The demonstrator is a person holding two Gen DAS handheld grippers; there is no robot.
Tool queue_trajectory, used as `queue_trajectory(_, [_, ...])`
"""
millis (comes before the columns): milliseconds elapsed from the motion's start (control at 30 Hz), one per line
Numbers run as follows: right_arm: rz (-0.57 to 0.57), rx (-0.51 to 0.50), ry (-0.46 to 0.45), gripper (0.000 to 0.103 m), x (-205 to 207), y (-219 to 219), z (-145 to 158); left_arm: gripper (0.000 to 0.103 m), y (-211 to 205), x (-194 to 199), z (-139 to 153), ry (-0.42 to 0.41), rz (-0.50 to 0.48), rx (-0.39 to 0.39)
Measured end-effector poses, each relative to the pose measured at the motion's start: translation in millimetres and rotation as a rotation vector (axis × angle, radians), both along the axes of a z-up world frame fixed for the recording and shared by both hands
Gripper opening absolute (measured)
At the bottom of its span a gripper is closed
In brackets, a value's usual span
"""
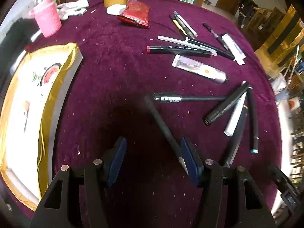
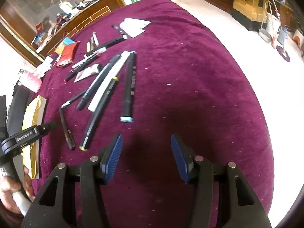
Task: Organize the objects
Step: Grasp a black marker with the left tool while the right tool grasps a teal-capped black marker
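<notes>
the left gripper (image 1: pixel 153 161) has its jaws apart with nothing clamped; a thin dark pencil (image 1: pixel 163 127) lies on the purple cloth (image 1: pixel 114 66), slanting from mid-frame down to the lower centre, its lower end passing just beside the right-hand blue pad (image 1: pixel 190 159). whether it touches that pad i cannot tell. the right gripper (image 2: pixel 146 157) is also spread wide and empty, hovering over bare cloth at lower centre of its view.

the rest of the pens and markers lie scattered toward the right half of the left wrist view: a red-capped marker (image 1: pixel 178 51) upper right of centre, a flattened tube (image 1: pixel 199 69) below it, a blue-tipped marker (image 1: pixel 253 121) at the right edge. a yellow-rimmed box (image 1: pixel 62 79) sits at the left edge, likely the place to put them.

the pencil looks light, stiff and round, so it may roll or skid on the pile. best taken across the shaft near its middle, pads square to it, so it doesn't pivot. the tube is soft and would dent; grip its flat body gently
</notes>
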State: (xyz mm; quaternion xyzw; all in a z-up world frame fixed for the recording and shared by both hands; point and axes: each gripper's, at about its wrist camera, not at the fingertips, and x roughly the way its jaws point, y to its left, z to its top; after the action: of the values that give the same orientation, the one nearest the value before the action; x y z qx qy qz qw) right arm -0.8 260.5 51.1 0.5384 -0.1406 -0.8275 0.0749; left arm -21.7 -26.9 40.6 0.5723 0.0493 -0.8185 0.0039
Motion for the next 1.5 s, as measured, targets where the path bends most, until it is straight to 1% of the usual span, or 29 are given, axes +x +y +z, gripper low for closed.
queue_trajectory(167, [0.008, 0.000, -0.019, 0.052, -4, 11, -7, 0.053, 12, -10, -12, -0.004, -0.003, -0.049])
queue_trajectory(300, [0.033, 0.004, -0.032, 0.052, -4, 11, -12, 0.053, 23, -17, -23, -0.009, -0.013, -0.083])
queue_trajectory(500, [0.061, 0.021, -0.033, 0.052, -4, 6, -17, 0.052, 30, -14, -26, 0.057, -0.065, -0.121])
queue_trajectory(533, [0.067, 0.023, -0.031, 0.052, -4, 5, -17, 0.041, 30, -12, -26, 0.062, -0.084, -0.108])
queue_trajectory(567, [0.071, 0.022, -0.031, 0.052, -5, 5, -16, 0.034, 29, -11, -25, 0.064, -0.096, -0.087])
queue_trajectory(600, [0.075, 0.019, -0.032, 0.052, -7, 4, -16, 0.016, 28, -9, -23, 0.062, -0.101, -0.094])
queue_trajectory(633, [0.077, 0.017, -0.033, 0.052, -8, 4, -16, 0.010, 25, -7, -21, 0.056, -0.104, -0.078])
queue_trajectory(700, [0.080, 0.013, -0.034, 0.052, -13, 3, -16, 0.006, 18, -3, -19, 0.042, -0.098, -0.025])
queue_trajectory(733, [0.082, 0.009, -0.034, 0.052, -16, 2, -14, 0.006, 15, 1, -16, 0.045, -0.095, -0.013])
queue_trajectory(833, [0.086, -0.008, -0.029, 0.052, -27, 0, -9, 0.006, 5, 16, -2, 0.070, -0.078, 0.044])
queue_trajectory(967, [0.089, -0.054, -0.033, 0.052, -49, -5, -4, 0.006, -6, 34, 13, 0.106, -0.059, 0.105])
queue_trajectory(1033, [0.087, -0.054, -0.026, 0.052, -58, -8, -2, 0.006, -10, 42, 19, 0.117, -0.053, 0.130])
queue_trajectory(1100, [0.101, -0.031, -0.012, 0.052, -67, -14, -1, 0.006, -13, 49, 23, 0.125, -0.051, 0.142])
queue_trajectory(1167, [0.117, 0.015, 0.005, 0.052, -75, -23, 0, 0.006, -17, 55, 27, 0.130, -0.046, 0.155])
queue_trajectory(1267, [0.149, 0.094, 0.029, 0.052, -85, -38, -3, 0.006, -21, 60, 27, 0.128, -0.042, 0.170])
queue_trajectory(1333, [0.179, 0.183, 0.030, 0.051, -93, -53, -8, 0.006, -22, 63, 28, 0.132, -0.044, 0.170])
queue_trajectory(1433, [0.219, 0.246, 0.025, 0.049, -103, -68, -18, 0.006, -24, 67, 32, 0.146, -0.051, 0.185])
queue_trajectory(1500, [0.236, 0.295, 0.055, 0.031, -106, -77, -20, 0.006, -25, 71, 36, 0.160, -0.062, 0.199])
